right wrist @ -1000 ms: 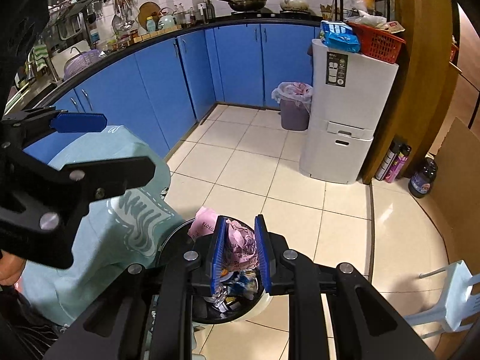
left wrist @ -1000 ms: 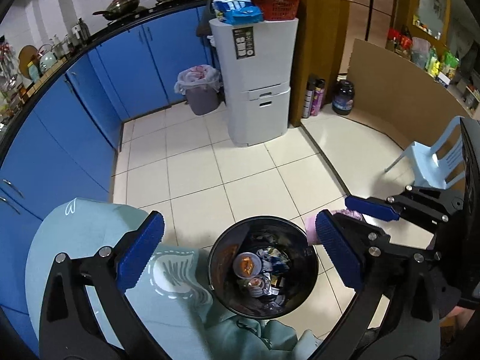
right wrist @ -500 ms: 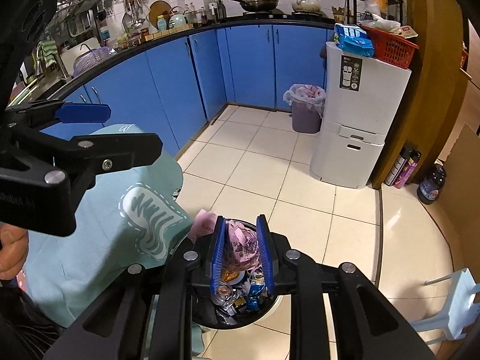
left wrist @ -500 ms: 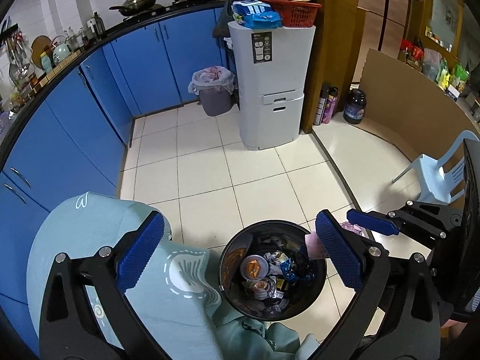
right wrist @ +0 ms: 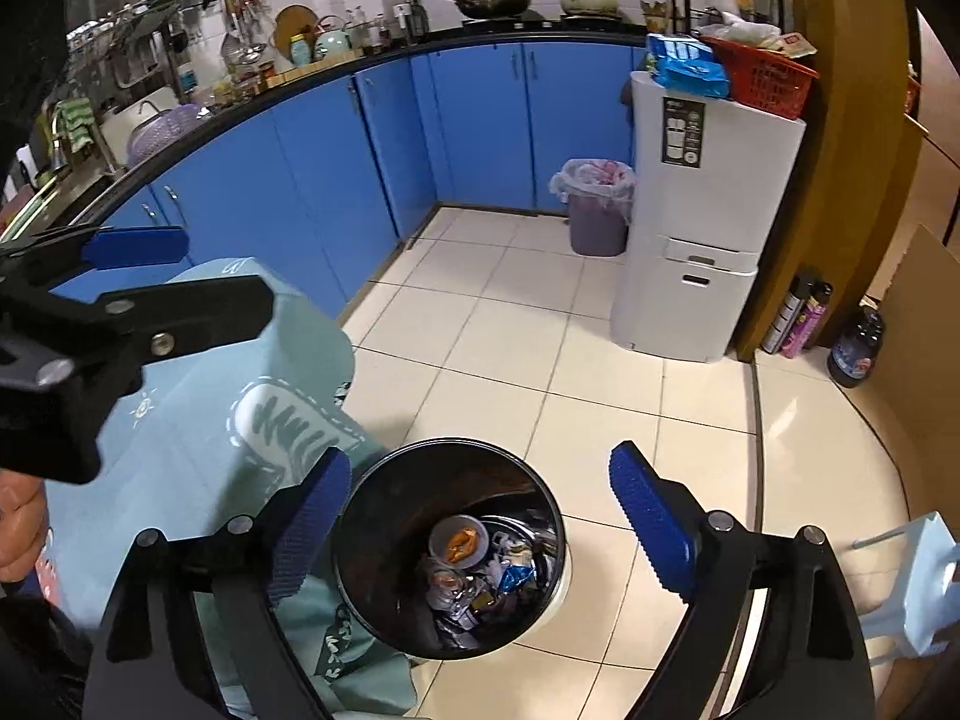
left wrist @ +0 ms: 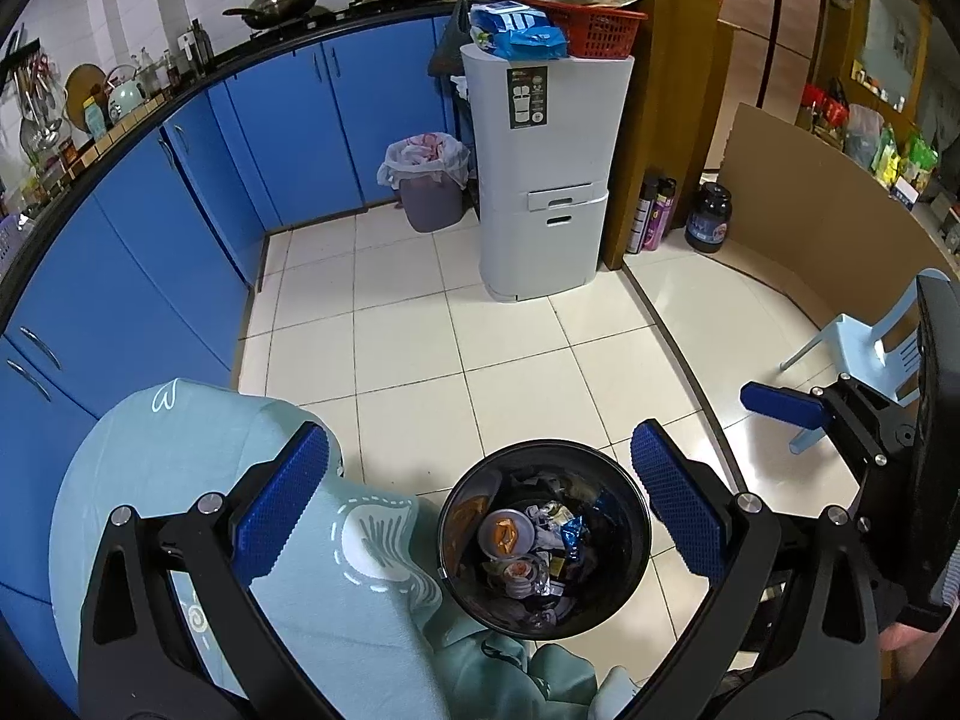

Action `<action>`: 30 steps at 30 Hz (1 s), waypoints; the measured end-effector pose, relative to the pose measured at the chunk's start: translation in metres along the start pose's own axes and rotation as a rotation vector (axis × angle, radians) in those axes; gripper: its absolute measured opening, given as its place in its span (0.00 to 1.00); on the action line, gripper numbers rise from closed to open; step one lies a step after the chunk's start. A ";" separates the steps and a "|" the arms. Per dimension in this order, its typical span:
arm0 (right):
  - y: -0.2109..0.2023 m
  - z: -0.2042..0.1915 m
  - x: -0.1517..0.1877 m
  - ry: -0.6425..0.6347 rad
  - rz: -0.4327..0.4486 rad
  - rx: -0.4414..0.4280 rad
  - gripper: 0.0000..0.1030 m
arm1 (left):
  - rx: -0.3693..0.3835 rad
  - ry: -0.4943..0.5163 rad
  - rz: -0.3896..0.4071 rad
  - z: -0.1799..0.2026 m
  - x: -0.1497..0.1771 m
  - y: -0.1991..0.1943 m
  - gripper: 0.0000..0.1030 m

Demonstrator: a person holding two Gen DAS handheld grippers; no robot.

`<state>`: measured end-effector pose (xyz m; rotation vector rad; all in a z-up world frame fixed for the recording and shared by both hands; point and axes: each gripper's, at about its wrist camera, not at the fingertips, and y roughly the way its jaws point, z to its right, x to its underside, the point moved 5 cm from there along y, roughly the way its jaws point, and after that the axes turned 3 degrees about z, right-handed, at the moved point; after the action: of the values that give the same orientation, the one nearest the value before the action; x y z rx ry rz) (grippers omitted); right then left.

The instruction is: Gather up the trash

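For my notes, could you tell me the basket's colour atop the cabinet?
Red basket, clearest in the left wrist view.

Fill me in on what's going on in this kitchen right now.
A person is collecting trash with a hand-held gripper in each hand. Both hang over a black trash bin on the tiled floor, beside a table covered in a light green cloth. The right hand-held gripper is wide open and empty, directly above the bin's mouth; half a second ago it was clamping a pink wrapper there. The left hand-held gripper is also open, holding nothing. The bin already holds wrappers and food containers.

Bin point(left wrist: 630, 498) contents jumbled, perhaps wrappers, chair point(right wrist: 924, 588) cut off at edge
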<state>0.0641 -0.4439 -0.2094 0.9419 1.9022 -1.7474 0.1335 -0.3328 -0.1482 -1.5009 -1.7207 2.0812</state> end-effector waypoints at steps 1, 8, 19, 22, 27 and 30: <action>0.000 0.001 0.000 0.001 0.000 0.003 0.84 | -0.002 0.002 0.001 0.000 0.000 0.000 0.97; -0.001 0.000 0.001 -0.003 -0.002 0.000 0.84 | -0.017 0.006 0.002 0.001 0.001 -0.001 0.97; -0.001 -0.003 0.001 -0.011 -0.001 0.006 0.84 | -0.011 0.003 -0.002 0.000 0.002 -0.003 0.97; -0.001 -0.003 0.002 -0.016 -0.001 0.006 0.84 | -0.012 0.003 -0.001 0.000 0.002 -0.003 0.97; -0.002 -0.005 0.002 -0.022 0.001 0.008 0.84 | -0.011 0.003 0.004 0.000 0.002 -0.005 0.97; -0.003 -0.006 0.002 -0.029 0.002 0.009 0.84 | -0.012 0.003 0.005 0.000 0.002 -0.005 0.97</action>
<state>0.0616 -0.4373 -0.2075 0.9160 1.8762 -1.7601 0.1294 -0.3298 -0.1453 -1.5131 -1.7328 2.0736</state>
